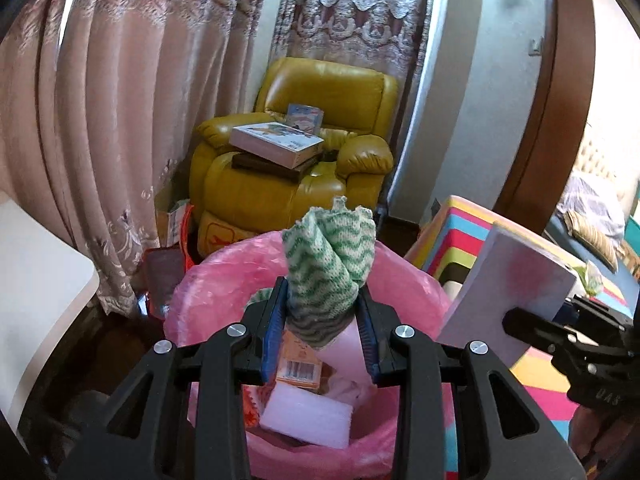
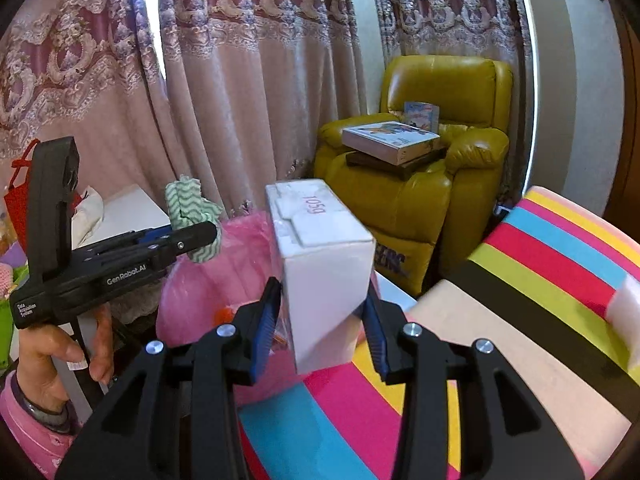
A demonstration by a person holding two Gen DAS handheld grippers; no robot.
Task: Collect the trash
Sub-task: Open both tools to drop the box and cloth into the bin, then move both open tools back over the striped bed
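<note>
Pink patterned curtains (image 1: 120,120) fill the far side of the room, with a yellow leather armchair (image 1: 296,152) against them, far centre in the left wrist view and far right in the right wrist view. 2 flat boxes (image 1: 276,144) lie stacked on its seat, a small picture card (image 1: 305,117) standing behind them.

Near centre, a bin lined with a pink bag (image 1: 224,272) sits below the left gripper (image 1: 326,320). Inside it: a white foam block (image 1: 308,416), an orange carton with a barcode (image 1: 298,368), other scraps too jumbled to tell. Left gripper's jaws pinch a green-and-white zigzag cloth (image 1: 332,264), bunched, sticking up above the blue pads, directly over the bin opening.

Right gripper (image 2: 324,320) sits to the right of the bin, its jaws clamped on the sides of a white rectangular box (image 2: 324,264), tilted, top face marked "105g". Box hangs above the edge of a rainbow-striped surface (image 2: 540,272), beside the pink bag. In the left wrist view the same box shows at the right, near the bin rim.

Right wrist view, left side: a hand (image 2: 48,356) with a pink sleeve (image 2: 28,436) holds the left gripper's handle. White worktop (image 1: 36,280) edge at near left in the left wrist view.
</note>
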